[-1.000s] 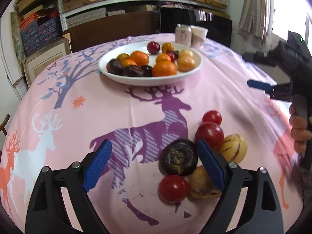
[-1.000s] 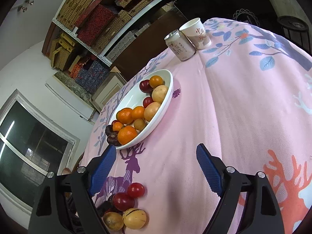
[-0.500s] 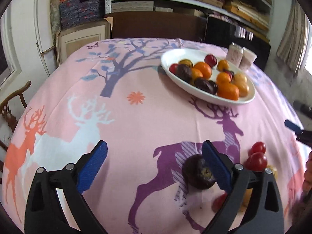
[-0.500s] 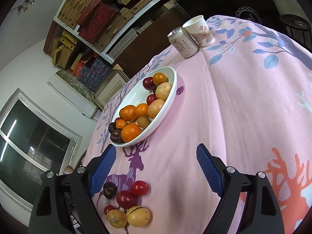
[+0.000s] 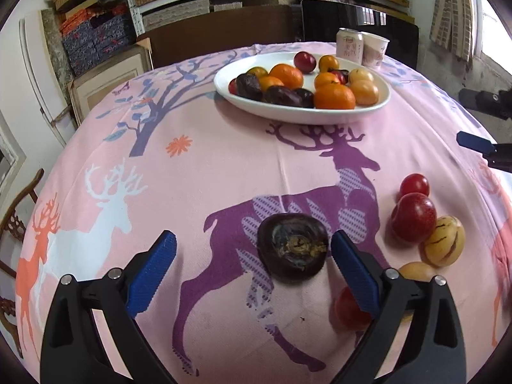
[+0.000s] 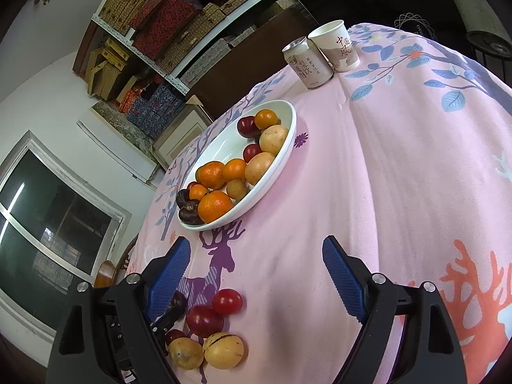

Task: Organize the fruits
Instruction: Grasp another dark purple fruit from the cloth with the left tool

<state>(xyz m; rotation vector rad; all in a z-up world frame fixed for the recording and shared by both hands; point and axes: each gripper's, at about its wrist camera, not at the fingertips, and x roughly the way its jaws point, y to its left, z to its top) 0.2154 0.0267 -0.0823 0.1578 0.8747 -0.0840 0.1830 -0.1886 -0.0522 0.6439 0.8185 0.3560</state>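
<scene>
A dark purple fruit [image 5: 292,249] lies on the pink deer-print tablecloth between the blue pads of my left gripper [image 5: 252,268]. The gripper is open; the fruit sits close to the right pad [image 5: 355,275], and no pad presses on it. To its right lie loose fruits: two red ones [image 5: 413,217], a striped yellow one [image 5: 444,245], and a red one [image 5: 347,307] partly hidden by the finger. The white plate [image 5: 304,116] of oranges, plums and yellow fruit stands farther back. My right gripper [image 6: 256,272] hangs open over bare cloth, right of the loose fruits [image 6: 204,320] and short of the plate [image 6: 289,134].
A drink can [image 6: 307,64] and a paper cup [image 6: 336,46] stand behind the plate near the table's far edge. Shelves of boxes fill the wall beyond. A wooden chair [image 5: 19,220] is at the table's left edge. A finger of the right gripper [image 5: 473,143] shows at the right edge.
The left gripper swung left and then back, and its jaws widened a little. The dark fruit now lies apart from the other loose fruits. The right gripper has barely moved.
</scene>
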